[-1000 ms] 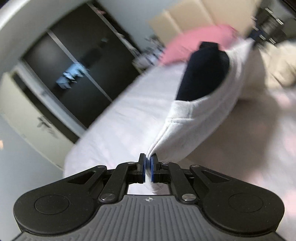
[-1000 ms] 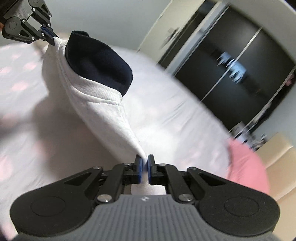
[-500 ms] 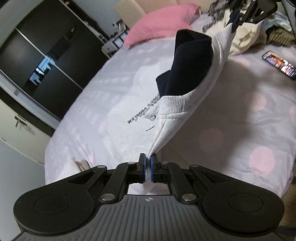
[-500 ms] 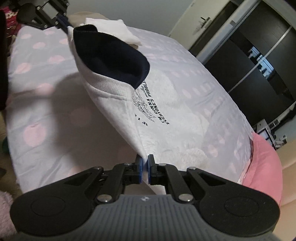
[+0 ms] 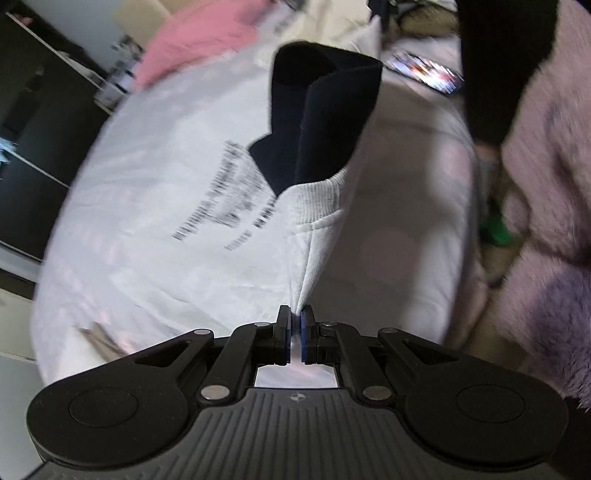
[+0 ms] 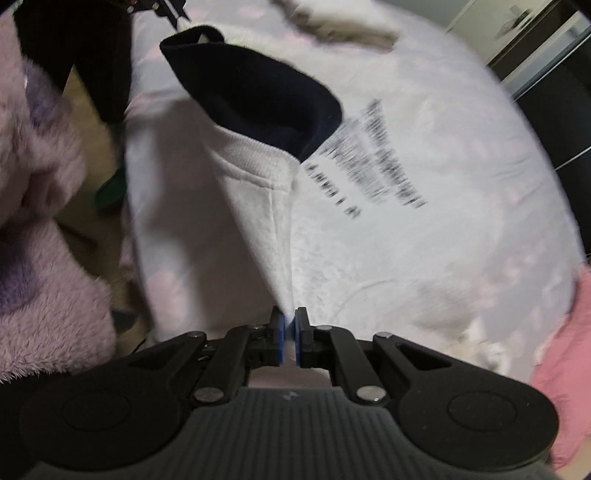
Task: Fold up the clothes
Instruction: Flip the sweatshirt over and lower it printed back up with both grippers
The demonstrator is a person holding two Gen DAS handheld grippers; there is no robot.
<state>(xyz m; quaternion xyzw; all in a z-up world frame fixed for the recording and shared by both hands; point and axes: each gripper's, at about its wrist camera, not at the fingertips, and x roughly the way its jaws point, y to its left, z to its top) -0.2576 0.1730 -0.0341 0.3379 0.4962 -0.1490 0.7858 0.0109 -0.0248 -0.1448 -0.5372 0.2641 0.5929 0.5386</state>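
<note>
A white sweatshirt [image 5: 177,206] with black printed lettering and a dark navy collar [image 5: 325,110] lies spread over the bed, its neck edge lifted. My left gripper [image 5: 295,319] is shut on one shoulder of it. My right gripper [image 6: 290,319] is shut on the other shoulder; the sweatshirt [image 6: 406,240] and its navy collar [image 6: 258,99] also show in the right wrist view. The stretch between the two grippers hangs taut above the bedspread. The left gripper also shows in the right wrist view [image 6: 173,11], at the top left.
The bed has a pale bedspread with pink dots [image 5: 399,236]. A pink pillow [image 5: 199,40] lies at its head, a phone [image 5: 424,72] near the edge. The person's fluffy lilac sleeve [image 6: 44,258] and dark wardrobe doors [image 5: 26,129] frame the scene.
Both grippers have lowered toward the bed with the sweatshirt's shoulders held. More of the printed front now lies flat on the bedspread. The views are motion-blurred.
</note>
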